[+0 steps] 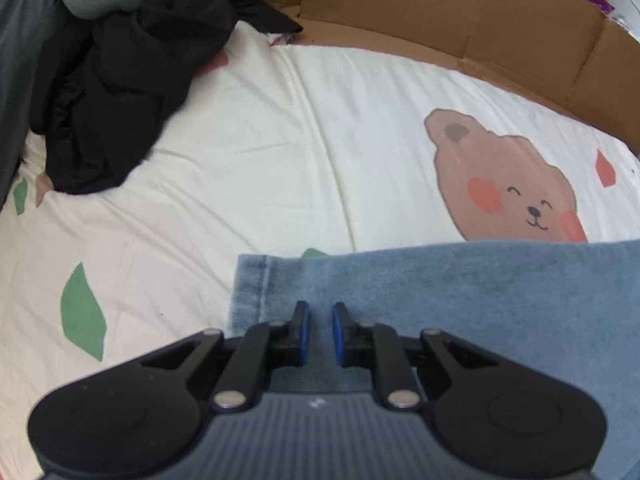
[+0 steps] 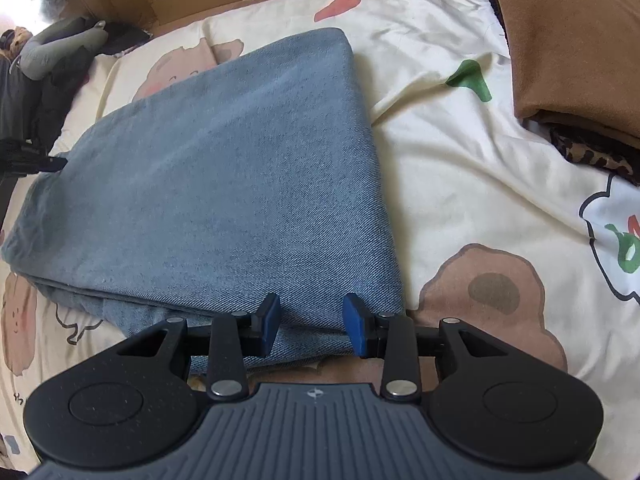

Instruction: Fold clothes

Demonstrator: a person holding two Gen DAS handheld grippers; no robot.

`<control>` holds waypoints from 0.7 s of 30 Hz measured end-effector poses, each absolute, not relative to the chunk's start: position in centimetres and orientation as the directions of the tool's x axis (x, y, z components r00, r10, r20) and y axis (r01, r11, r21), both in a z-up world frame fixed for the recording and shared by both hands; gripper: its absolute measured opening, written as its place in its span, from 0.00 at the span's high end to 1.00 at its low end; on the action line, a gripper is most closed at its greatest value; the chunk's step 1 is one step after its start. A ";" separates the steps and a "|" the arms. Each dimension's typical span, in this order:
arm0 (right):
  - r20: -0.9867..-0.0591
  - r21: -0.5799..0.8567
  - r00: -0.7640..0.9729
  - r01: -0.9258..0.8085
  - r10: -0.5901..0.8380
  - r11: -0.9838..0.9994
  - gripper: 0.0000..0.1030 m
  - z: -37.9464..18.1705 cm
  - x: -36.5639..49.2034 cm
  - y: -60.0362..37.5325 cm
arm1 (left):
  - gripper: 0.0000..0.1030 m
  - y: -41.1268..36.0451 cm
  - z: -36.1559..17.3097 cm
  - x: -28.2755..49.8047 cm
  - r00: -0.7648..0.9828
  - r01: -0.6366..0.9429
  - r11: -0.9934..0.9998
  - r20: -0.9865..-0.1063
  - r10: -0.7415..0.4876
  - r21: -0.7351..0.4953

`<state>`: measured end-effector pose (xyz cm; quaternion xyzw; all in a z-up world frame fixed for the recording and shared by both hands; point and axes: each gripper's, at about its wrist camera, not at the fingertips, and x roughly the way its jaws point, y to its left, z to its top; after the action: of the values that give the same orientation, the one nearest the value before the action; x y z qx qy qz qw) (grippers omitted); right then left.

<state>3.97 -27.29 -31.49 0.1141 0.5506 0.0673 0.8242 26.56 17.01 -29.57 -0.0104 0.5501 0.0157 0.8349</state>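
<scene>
Right gripper (image 2: 311,322): jaws apart, straddling the near edge of the folded jeans (image 2: 208,184), holding nothing. Jeans lie flat on the bedsheet (image 2: 460,184), long axis running away leftward. Left gripper (image 1: 320,330): jaws narrowly parted over the jeans' hem corner, empty. Brown folded garment (image 2: 568,40) lies right of the jeans.

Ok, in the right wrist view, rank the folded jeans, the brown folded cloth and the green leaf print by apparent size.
1. folded jeans, by far the largest.
2. brown folded cloth, cut off by the frame edge, so its full extent is unsure.
3. green leaf print, smallest.
</scene>
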 end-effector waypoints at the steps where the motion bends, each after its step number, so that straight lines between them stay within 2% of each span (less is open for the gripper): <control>1: -0.894 0.260 0.381 0.013 0.236 0.965 0.60 -31.4 4.1 -27.3 | 0.86 17.0 -29.4 26.9 0.383 -0.051 0.999 -0.924 0.017 -0.003; 4: -0.893 0.261 0.385 0.022 0.233 0.965 0.60 -30.9 4.3 -27.4 | 0.90 17.6 -27.1 27.3 0.408 -0.069 0.996 -0.913 -0.023 -0.056; 10: -0.884 0.268 0.412 0.054 0.223 0.962 0.60 -30.2 4.0 -28.3 | 0.90 17.8 -24.1 25.7 0.431 -0.005 0.998 -0.901 -0.055 -0.063; 15: -0.885 0.268 0.410 0.061 0.221 0.961 0.60 -30.2 3.6 -28.4 | 0.92 17.5 -26.8 24.3 0.356 0.007 1.000 -0.934 0.002 0.005; 18: -0.890 0.255 0.401 0.041 0.218 0.966 0.60 -30.5 3.6 -28.2 | 0.97 18.0 -28.6 23.7 0.361 -0.009 1.000 -0.932 0.015 0.012; 21: -0.894 0.241 0.393 0.022 0.214 0.970 0.60 -30.7 3.5 -27.9 | 0.97 18.1 -28.8 23.9 0.363 -0.009 1.000 -0.932 0.022 0.020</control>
<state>3.52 -27.93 -30.68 0.1075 0.5479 0.0581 0.8276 23.88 18.11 -28.79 0.0055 0.5644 0.0095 0.8254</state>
